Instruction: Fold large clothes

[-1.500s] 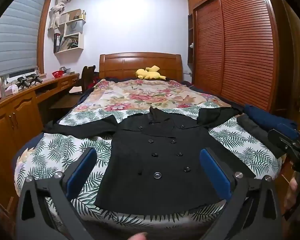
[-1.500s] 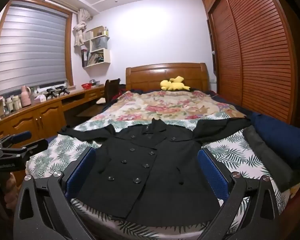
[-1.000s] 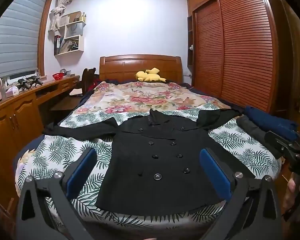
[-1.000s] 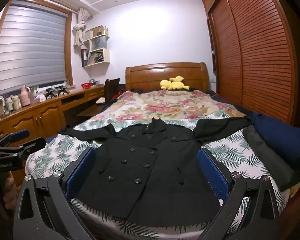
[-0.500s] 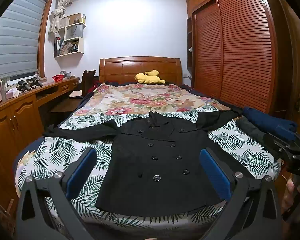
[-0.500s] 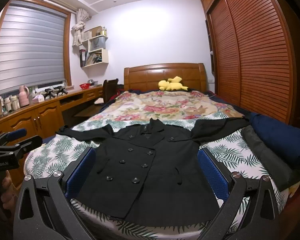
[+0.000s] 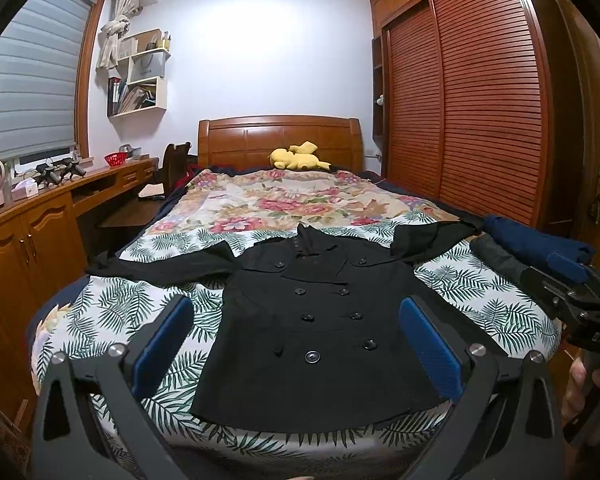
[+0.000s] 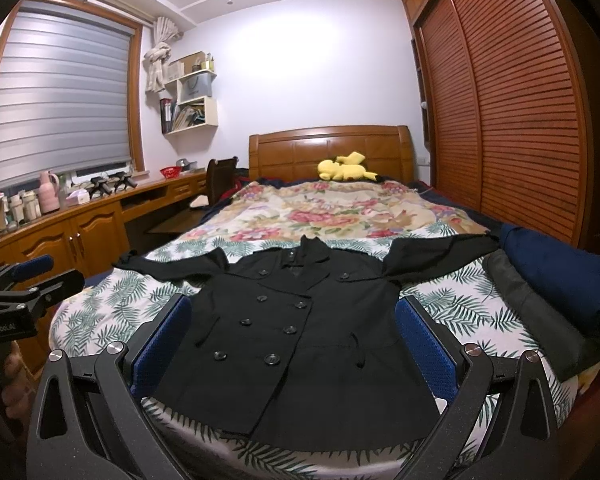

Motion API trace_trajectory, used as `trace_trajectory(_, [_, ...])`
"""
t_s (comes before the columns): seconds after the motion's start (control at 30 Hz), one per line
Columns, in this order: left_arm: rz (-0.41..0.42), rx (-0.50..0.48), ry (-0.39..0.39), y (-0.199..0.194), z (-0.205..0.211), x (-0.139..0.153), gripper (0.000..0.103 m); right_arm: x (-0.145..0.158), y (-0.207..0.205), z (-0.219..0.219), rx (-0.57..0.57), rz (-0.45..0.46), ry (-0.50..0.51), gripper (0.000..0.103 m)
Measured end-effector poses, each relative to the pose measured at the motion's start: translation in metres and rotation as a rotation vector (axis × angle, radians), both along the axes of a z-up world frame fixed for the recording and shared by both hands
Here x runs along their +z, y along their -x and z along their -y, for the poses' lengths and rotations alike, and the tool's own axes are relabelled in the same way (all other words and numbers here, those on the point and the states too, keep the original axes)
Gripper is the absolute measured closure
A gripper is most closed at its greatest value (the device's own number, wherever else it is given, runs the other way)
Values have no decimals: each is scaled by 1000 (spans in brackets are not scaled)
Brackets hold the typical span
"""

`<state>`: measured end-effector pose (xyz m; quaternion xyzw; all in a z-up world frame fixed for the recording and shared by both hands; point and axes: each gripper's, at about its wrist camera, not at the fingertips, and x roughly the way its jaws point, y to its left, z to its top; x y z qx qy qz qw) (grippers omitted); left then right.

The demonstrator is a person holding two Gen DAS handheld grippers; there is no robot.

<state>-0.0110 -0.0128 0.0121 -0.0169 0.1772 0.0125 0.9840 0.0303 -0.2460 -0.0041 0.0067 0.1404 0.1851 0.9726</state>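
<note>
A black double-breasted coat lies flat, front up, at the foot of the bed, buttons closed. Its sleeves spread out to both sides and its collar points toward the headboard. My left gripper hovers open in front of the coat's hem, touching nothing. My right gripper is open too, held before the hem a little further right. Each gripper shows at the edge of the other's view: the right gripper and the left gripper. A hand holds each handle.
Folded navy cloth and dark grey cloth lie on the bed's right edge, by the right sleeve. A yellow plush toy rests at the headboard. Wooden cabinets and a chair line the left, a slatted wardrobe the right.
Both views have drifted slightly, the left one tilting up a little. The coat has not moved and both grippers stay open.
</note>
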Motion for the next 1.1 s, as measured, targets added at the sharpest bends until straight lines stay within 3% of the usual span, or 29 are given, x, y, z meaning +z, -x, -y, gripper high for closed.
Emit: trace_trajectory(1.1, [18, 7, -14, 5, 3, 1, 0, -1, 0, 2, 1, -4, -2, 0])
